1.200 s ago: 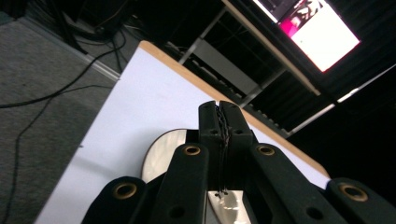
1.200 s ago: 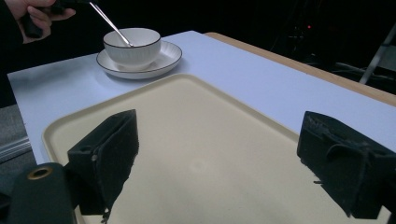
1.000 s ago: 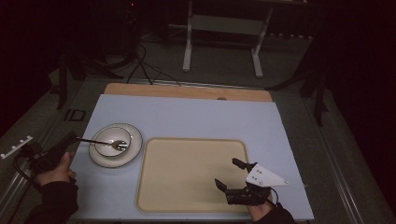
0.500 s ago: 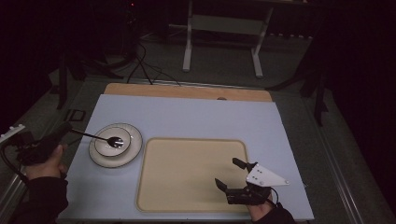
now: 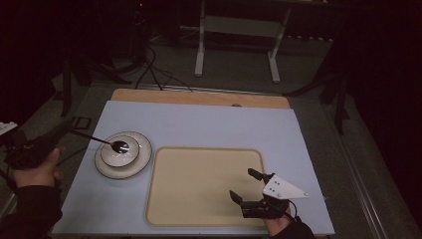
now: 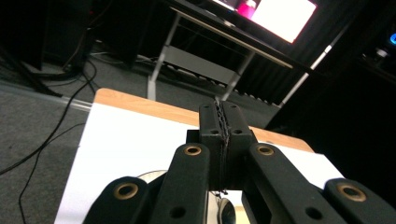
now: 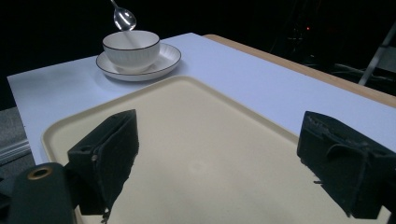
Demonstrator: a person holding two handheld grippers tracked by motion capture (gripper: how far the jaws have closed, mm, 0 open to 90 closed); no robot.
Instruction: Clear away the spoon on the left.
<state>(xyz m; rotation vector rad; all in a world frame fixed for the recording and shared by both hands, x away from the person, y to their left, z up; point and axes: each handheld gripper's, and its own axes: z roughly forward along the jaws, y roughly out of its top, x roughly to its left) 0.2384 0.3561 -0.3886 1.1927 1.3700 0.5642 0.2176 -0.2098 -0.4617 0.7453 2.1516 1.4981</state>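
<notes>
Left tongs (image 5: 74, 131) clenched on the spoon (image 5: 107, 143) above the cup (image 5: 119, 151) near the surface's left edge, right tongs (image 5: 252, 185) released; a thin grip probably lets it swing and clip the rim.

Open jaws over a cream tray, with a spoon held above a cup

The right gripper (image 7: 215, 163) is seen with its two black jaws set wide apart above the cream tray (image 7: 196, 121). Beyond it, a white cup (image 7: 131, 50) is set on a saucer (image 7: 161, 59); a spoon (image 7: 124, 18) is poised just above the cup.
</notes>
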